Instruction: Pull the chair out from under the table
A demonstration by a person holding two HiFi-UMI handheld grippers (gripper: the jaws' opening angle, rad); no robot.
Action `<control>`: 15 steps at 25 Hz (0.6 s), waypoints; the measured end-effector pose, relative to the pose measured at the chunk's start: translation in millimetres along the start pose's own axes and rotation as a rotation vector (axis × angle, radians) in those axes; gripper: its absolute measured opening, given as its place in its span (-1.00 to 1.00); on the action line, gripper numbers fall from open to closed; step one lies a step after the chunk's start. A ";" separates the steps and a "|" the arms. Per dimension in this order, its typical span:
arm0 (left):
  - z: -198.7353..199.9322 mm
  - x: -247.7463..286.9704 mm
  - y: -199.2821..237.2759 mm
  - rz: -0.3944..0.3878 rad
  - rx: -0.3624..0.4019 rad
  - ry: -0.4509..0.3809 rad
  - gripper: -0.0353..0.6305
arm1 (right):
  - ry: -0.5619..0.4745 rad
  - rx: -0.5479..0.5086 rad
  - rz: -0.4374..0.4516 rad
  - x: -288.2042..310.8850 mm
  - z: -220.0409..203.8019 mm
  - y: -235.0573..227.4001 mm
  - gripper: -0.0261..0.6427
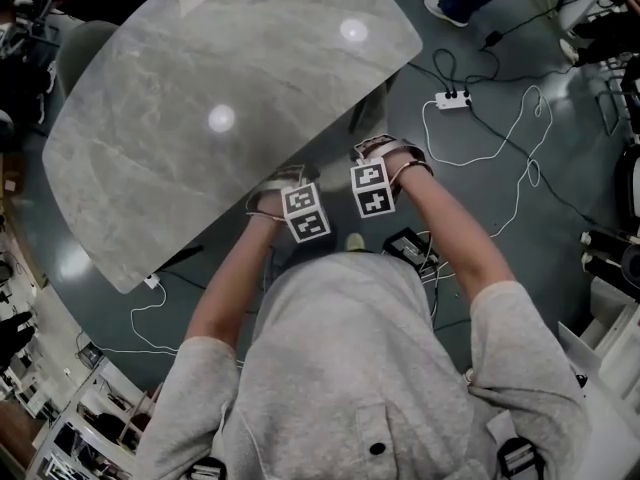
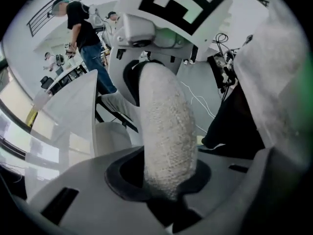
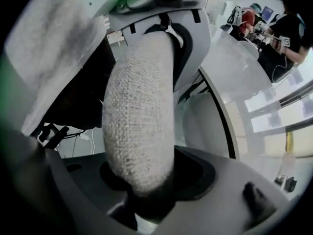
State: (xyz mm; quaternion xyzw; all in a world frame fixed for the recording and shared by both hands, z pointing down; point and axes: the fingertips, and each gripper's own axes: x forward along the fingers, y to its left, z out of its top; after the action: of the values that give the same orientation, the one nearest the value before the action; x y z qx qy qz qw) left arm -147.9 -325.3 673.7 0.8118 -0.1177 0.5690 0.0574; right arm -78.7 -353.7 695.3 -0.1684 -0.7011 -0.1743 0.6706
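The chair is tucked under the grey marble-look table (image 1: 230,88), and only the padded fabric top of its back shows. That chair back (image 2: 164,131) runs up from between the jaws of my left gripper (image 2: 168,195), whose pads press on it. The same chair back (image 3: 139,126) lies between the jaws of my right gripper (image 3: 146,195), which stand wide around it. In the head view the left gripper (image 1: 283,183) and the right gripper (image 1: 385,156) sit side by side at the table's near edge, both pointing down. The seat and legs are hidden.
A white power strip (image 1: 452,99) and its cables trail over the floor on the right. A black device (image 1: 410,248) lies by my right elbow. A second chair (image 1: 85,48) stands at the table's far left. A person (image 2: 83,38) stands beyond the table.
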 end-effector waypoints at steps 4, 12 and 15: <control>-1.8 0.8 -1.8 -0.018 0.025 0.000 -0.57 | -0.028 -0.018 -0.046 -0.8 3.6 -3.1 -0.44; -2.1 0.8 -0.9 -0.046 0.011 0.008 -0.60 | -0.014 -0.037 -0.075 -0.8 2.1 -6.3 -0.57; -1.8 1.9 -0.1 -0.044 0.005 0.012 -0.61 | -0.011 -0.035 -0.066 -0.8 1.1 -6.7 -0.60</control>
State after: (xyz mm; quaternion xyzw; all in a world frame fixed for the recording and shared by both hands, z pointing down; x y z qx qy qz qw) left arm -148.9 -325.0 676.1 0.8108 -0.0982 0.5729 0.0685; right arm -82.9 -359.1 694.3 -0.1580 -0.7068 -0.2076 0.6576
